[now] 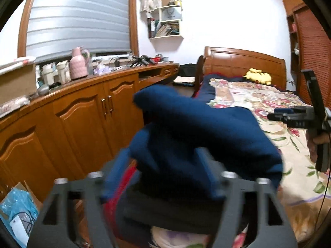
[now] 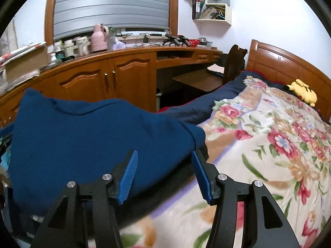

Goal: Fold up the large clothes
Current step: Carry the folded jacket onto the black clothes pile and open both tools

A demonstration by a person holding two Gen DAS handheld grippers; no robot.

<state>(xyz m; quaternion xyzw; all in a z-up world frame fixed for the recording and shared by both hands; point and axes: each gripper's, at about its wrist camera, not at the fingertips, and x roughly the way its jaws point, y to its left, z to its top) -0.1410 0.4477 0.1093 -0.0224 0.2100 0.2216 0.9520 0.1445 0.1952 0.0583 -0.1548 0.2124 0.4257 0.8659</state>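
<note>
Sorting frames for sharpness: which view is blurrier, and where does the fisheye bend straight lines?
Left wrist view: the dark blue folded garment and the left tool are smeared by motion blur. Right wrist view: sharper, with crisp blue ribbed pads. In both, the long orange-brown wooden cabinet bows.

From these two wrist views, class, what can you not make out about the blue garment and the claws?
- Blue garment: its kind; folds hide its shape in both views.
- Left claw: motion blur in the left wrist view hides whether its fingers touch cloth.
- Dark layer under the garment: mostly covered in the right wrist view.
- Right claw: open, nothing hidden.
</note>
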